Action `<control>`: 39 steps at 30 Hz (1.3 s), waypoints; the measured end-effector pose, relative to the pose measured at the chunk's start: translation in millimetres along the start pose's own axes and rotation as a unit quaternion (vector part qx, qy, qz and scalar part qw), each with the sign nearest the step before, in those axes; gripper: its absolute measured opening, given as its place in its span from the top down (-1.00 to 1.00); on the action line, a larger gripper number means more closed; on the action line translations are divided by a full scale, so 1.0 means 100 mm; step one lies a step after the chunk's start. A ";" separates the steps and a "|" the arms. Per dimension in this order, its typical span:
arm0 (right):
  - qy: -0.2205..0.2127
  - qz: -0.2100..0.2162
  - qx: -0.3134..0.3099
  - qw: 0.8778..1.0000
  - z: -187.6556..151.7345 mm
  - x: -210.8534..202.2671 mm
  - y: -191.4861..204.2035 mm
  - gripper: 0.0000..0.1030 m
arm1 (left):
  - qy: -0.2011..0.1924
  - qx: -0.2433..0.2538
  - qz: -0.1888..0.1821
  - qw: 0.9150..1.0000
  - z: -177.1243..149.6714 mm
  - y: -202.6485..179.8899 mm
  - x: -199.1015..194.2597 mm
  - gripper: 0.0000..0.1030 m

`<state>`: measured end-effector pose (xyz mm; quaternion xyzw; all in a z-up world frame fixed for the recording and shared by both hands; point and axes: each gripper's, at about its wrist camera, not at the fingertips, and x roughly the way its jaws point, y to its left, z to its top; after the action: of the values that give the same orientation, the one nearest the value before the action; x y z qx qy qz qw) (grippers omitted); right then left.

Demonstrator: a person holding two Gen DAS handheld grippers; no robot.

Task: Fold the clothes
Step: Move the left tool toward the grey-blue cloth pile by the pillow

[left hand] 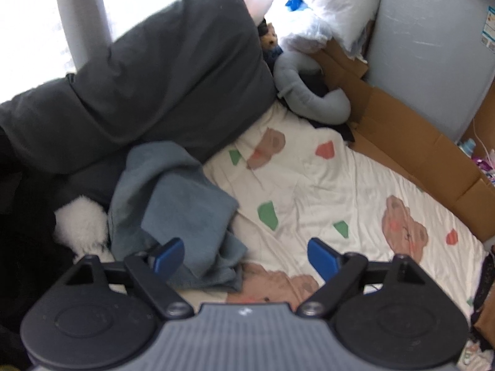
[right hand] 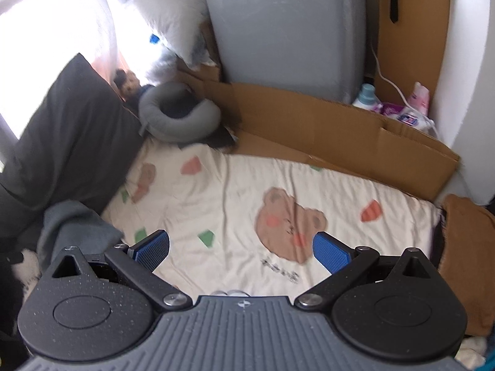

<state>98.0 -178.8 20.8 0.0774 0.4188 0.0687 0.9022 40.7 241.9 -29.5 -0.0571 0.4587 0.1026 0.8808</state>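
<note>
A blue-grey garment (left hand: 179, 213) lies folded in a loose stack at the left of the cream bear-print bedsheet (left hand: 324, 191). My left gripper (left hand: 246, 256) hovers open just right of the stack, its left finger over the cloth's edge and nothing between the blue pads. In the right wrist view the same garment (right hand: 77, 225) shows at the far left. My right gripper (right hand: 241, 252) stands open above the sheet (right hand: 216, 204), near the bear print, holding nothing.
A dark grey pillow (left hand: 148, 86) leans at the back left, a grey neck pillow (right hand: 176, 120) behind the sheet. Flattened cardboard (right hand: 324, 136) and a grey upright panel (right hand: 287, 31) border the far side. A brown cloth (right hand: 467, 247) lies at the right edge, bottles (right hand: 368, 94) beyond.
</note>
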 end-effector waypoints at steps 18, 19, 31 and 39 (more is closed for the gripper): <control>-0.016 0.009 -0.036 0.999 0.07 0.36 0.41 -0.98 | -0.012 -0.018 0.025 0.999 -0.10 0.32 0.38 -0.85; -0.009 0.014 -0.032 0.999 0.07 0.40 0.41 -0.98 | -0.010 -0.016 0.027 0.999 -0.12 0.33 0.41 -0.85; 0.025 0.021 -0.051 0.998 -0.02 1.04 0.49 -0.98 | 0.013 -0.081 0.059 0.995 -0.31 0.67 0.95 -0.78; 0.060 0.064 -0.111 0.990 -0.14 1.41 0.63 -0.98 | 0.017 -0.142 0.071 0.987 -0.44 0.96 1.44 -0.63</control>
<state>174.0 -89.9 -80.6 -0.0011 0.4562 0.1765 0.8722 62.9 345.5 -173.3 -0.1510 0.4575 0.2281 0.8461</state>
